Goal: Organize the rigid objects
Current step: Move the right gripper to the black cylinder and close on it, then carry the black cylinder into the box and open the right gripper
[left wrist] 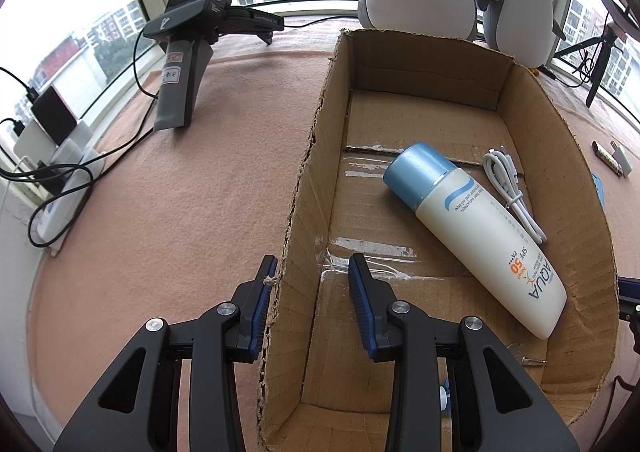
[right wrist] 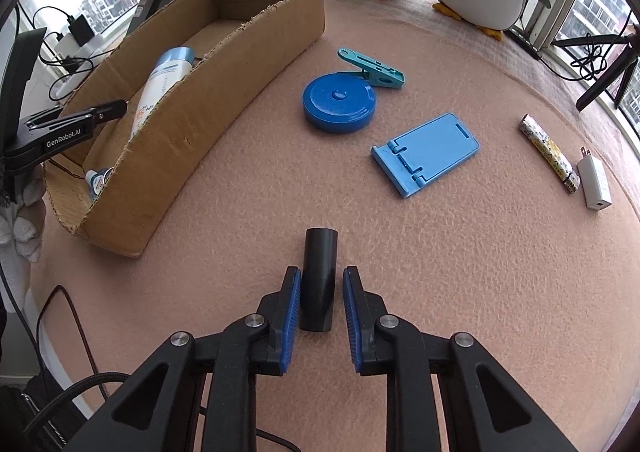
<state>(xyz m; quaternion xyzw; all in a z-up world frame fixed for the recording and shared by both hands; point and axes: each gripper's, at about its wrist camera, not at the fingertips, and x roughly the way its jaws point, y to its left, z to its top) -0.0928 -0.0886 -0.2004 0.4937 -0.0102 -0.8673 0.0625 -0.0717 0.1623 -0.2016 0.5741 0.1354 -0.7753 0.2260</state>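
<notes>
Right tongs point(right wrist: 321, 306), spread wide, straddle a black tube point(right wrist: 318, 280) lying on the tabletop point(right wrist: 460, 252) beside the box point(right wrist: 208, 100); the left pad touches it, the right stands clear. For a sound grip, close squarely across the tube's middle so it cannot roll or pivot. Left tongs point(left wrist: 310, 292), also released, bracket the box wall without pinching it. A bottle point(left wrist: 472, 228) and cable point(left wrist: 510, 188) lie inside.

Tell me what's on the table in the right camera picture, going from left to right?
Cardboard box → black tube between the right gripper fingers → round blue case → blue phone stand → patterned stick → white charger.
</notes>
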